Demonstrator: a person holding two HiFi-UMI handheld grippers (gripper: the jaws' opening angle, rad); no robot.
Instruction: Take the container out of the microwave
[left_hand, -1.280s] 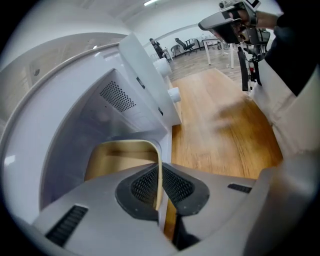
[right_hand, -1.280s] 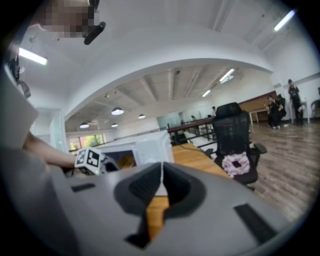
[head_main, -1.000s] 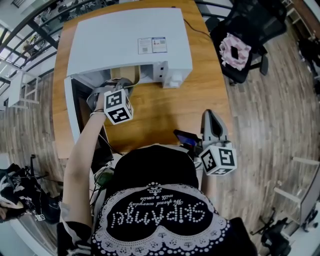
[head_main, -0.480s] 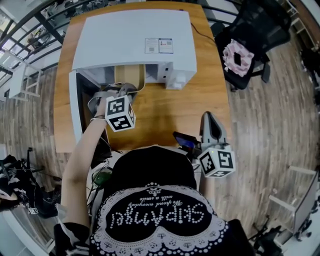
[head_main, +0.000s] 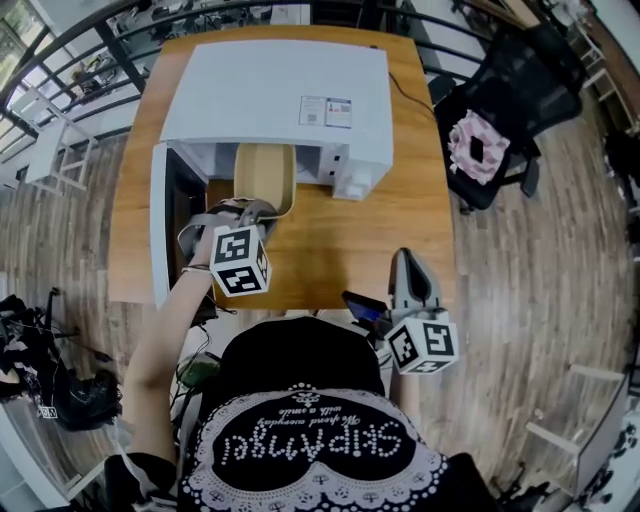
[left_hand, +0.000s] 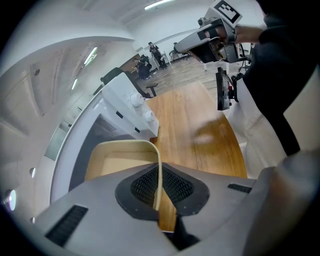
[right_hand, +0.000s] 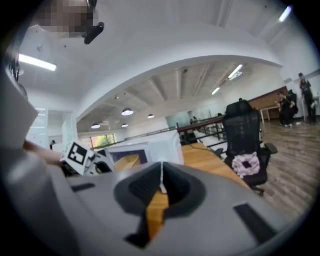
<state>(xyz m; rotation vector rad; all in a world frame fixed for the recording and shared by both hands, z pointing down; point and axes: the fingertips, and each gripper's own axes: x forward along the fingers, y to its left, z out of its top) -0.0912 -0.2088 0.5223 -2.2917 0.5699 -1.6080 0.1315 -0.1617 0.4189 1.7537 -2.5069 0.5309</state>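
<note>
My left gripper (head_main: 250, 208) is closed down on the near rim of the beige container (head_main: 265, 172). From its own cam I see the thin wall pinched edge-on btw the two dark pads (left_hand: 142, 185), jaws nearly together w/ only the rim's thickness in the gap. The container is part-way out of the microwave (head_main: 275, 85): front end sticks out past the open mouth over the wooden table (head_main: 330, 250), back end sits under the microwave's white top. Can't tell if its base touches anything. The microwave door (head_main: 158, 232) stands wide open on the left, edge-on to the head cam, and the control knobs (left_hand: 141, 107) sit just right of the opening. My right gripper (head_main: 405, 262) is well apart from all that, near the table's front edge on my right, pointing toward the table. Its jaws are pressed together and hold nothing, only a pale seam showing btw them in its cam. Off the table's right side there's a black office chair (head_main: 510, 80) w/ a pink cloth (head_main: 478, 148) on the seat
</note>
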